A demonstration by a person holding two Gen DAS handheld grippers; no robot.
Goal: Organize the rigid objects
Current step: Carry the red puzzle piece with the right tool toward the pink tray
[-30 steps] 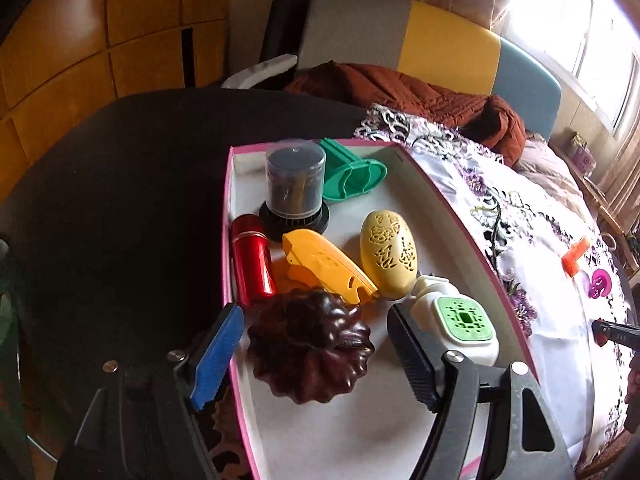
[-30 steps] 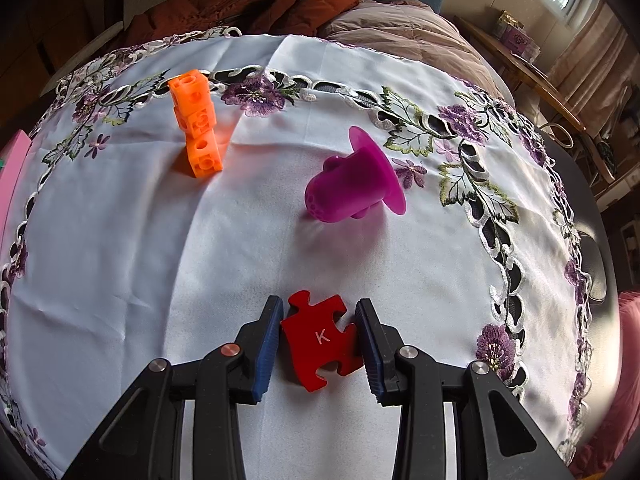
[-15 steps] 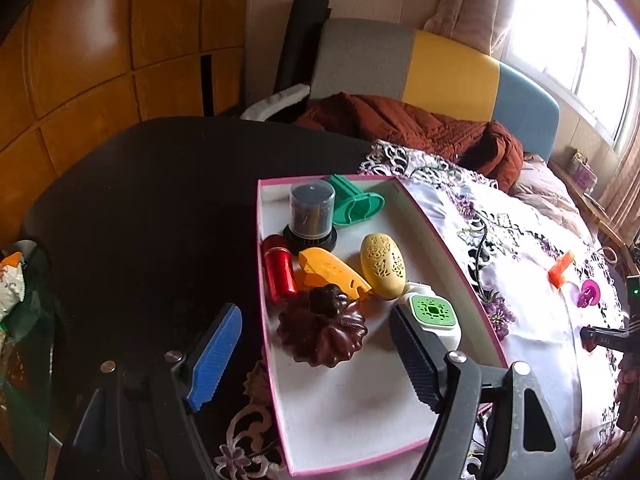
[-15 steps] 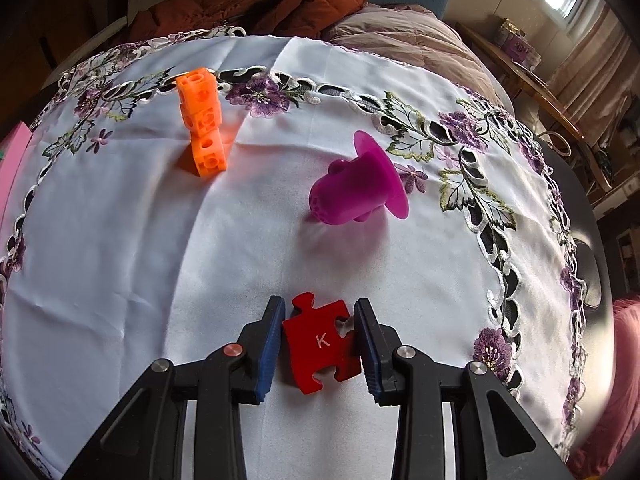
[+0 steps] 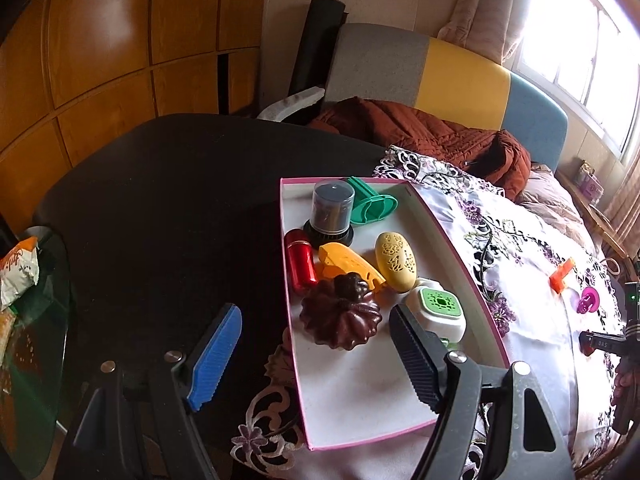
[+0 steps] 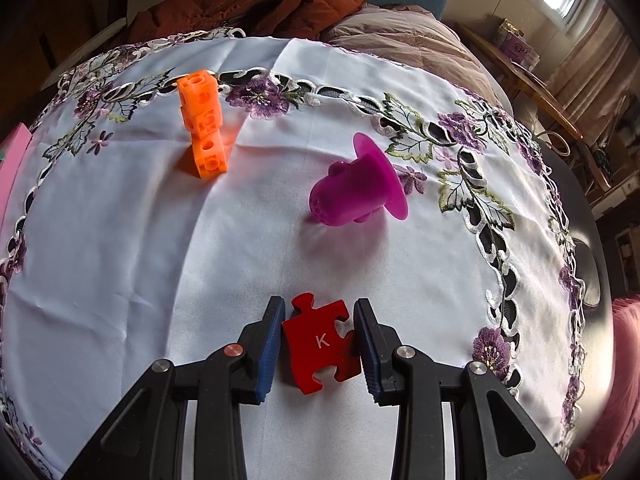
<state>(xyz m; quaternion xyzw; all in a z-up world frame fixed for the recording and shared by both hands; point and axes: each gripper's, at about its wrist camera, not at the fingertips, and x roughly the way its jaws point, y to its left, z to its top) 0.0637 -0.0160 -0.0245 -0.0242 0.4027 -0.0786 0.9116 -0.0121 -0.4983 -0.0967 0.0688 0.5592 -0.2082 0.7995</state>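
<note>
The right gripper (image 6: 318, 346) points steeply down at the white embroidered tablecloth (image 6: 120, 264), its blue-padded fingers (image 6: 269, 354) pinching a flat red jigsaw piece marked "K" (image 6: 320, 344) from both sides; the piece lies low against the cloth, though whether it rests on it or is just lifted is hard to tell from this angle. Beyond it, well apart, a magenta plastic flanged cup (image 6: 356, 192) lies on its side, and further left a stack of orange plastic cubes (image 6: 202, 124) leans on the cloth. Nothing stands between the fingers and these two.

The left gripper (image 5: 316, 360) hangs above the near end of a shallow pink-edged white tray (image 5: 360, 412), its fingers (image 5: 216, 356) spread wide with nothing between them. One finger sits over the dark table (image 5: 160, 208), the other over the tray.

Only the left wrist view shows the tray's load, crowded toward the far end: a dark brown fluted mould (image 5: 340, 316), a white box with a green patterned top (image 5: 438, 312), a yellow perforated oval case (image 5: 396, 260), an orange plastic wedge (image 5: 348, 264), a red metallic cylinder (image 5: 300, 262), a clear-domed dark canister (image 5: 330, 212) and a green plastic clip-shaped piece (image 5: 370, 202). The near half of the tray is bare. That view also catches the orange cubes (image 5: 561, 276) and magenta cup (image 5: 588, 300) small at the right, a rust-brown quilted jacket (image 5: 420, 132) on the sofa, and a snack packet (image 5: 18, 270) at the left edge.
</note>
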